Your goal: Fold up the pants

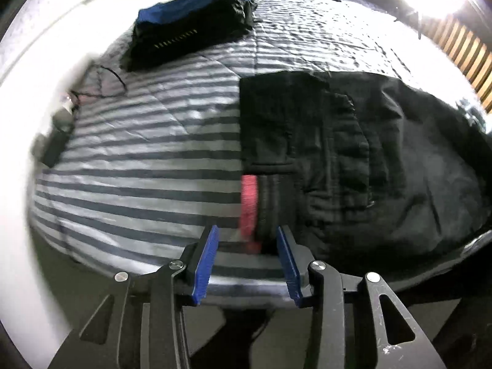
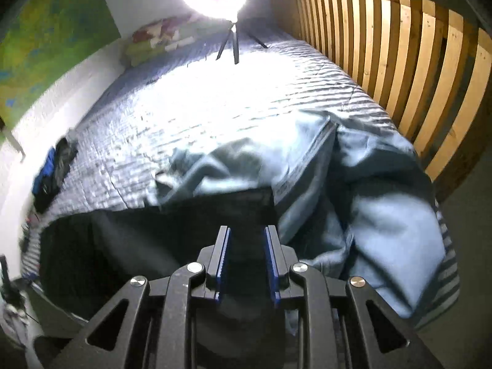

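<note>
**Clerk:** Item one, far left of the striped bedspread [image 1: 138,153]?

**Checker:** Dark cables [image 1: 101,83] at the spread's left edge. Beyond them, at the spread's far left corner, a stack of folded clothes [image 1: 196,27]: black pieces under a blue one.

**Clerk:** Item two, the task garment?

**Checker:** Black pants [image 1: 353,160], lying flat on the near right part of the spread, a squared folded panel on top. A red strip [image 1: 249,206] runs along the pants' left edge, near the front of the spread.

**Clerk:** Left gripper [image 1: 247,233]?

**Checker:** Above the spread's near edge. Blue fingers [image 1: 209,261] stand partly apart. The red strip's near end sits in the gap; I cannot tell whether either pad touches it. Nothing is clamped.

**Clerk:** Right gripper [image 2: 247,233]?

**Checker:** Over the pants [image 2: 153,240]. Fingers [image 2: 223,261] stand a narrow gap apart, dark cloth showing behind the gap, none pinched.

**Clerk:** Right of the pants?

**Checker:** A rumpled light-blue garment [image 2: 369,209], on the spread [image 2: 215,101], overlapping the pants' far edge. Past the spread's right side, a wooden slatted panel [image 2: 399,46]. At the spread's far end, a bright lamp on a tripod [image 2: 229,43].
</note>
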`<state>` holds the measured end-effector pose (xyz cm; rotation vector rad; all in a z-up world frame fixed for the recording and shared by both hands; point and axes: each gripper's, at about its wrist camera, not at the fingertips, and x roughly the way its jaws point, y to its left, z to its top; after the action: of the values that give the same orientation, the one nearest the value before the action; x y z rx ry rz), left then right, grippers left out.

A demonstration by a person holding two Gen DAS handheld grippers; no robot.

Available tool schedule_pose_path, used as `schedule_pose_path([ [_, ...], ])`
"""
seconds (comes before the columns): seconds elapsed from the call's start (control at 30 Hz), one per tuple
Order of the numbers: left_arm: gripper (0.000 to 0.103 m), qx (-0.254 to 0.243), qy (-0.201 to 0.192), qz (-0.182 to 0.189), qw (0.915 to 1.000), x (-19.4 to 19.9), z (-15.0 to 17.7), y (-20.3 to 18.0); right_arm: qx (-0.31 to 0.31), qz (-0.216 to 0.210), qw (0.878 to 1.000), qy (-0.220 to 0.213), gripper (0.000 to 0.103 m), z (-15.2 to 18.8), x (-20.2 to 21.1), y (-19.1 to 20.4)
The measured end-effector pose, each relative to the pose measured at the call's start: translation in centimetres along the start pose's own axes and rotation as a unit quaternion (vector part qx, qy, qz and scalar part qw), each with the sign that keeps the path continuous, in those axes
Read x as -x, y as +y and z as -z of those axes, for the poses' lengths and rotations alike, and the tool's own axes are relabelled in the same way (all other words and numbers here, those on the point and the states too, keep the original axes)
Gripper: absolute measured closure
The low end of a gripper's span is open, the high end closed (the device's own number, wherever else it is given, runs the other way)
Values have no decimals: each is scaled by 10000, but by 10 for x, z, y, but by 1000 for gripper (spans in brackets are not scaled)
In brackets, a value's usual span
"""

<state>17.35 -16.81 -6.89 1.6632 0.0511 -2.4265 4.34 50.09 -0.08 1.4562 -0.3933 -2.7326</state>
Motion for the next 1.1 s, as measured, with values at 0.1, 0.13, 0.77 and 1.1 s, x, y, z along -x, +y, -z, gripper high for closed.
schedule_pose_path([
  [0.1, 60, 7, -303, 66, 9995, 26, -4, -4, 97, -50, 9999, 47, 82, -14, -8, 0],
  [0.13, 60, -58, -430, 172, 9989, 35, -8, -11, 143, -45, 9999, 70, 82, -17, -12, 1],
  [0.77, 51, -709, 123, 628, 9954, -37, -28, -97, 61, -273, 9983, 520, 68, -38, -69, -19],
  [1.1, 46, -867, 72, 501, 9949, -40, -27, -103, 1107, 688, 9914, -80, 101, -28, -56, 7],
])
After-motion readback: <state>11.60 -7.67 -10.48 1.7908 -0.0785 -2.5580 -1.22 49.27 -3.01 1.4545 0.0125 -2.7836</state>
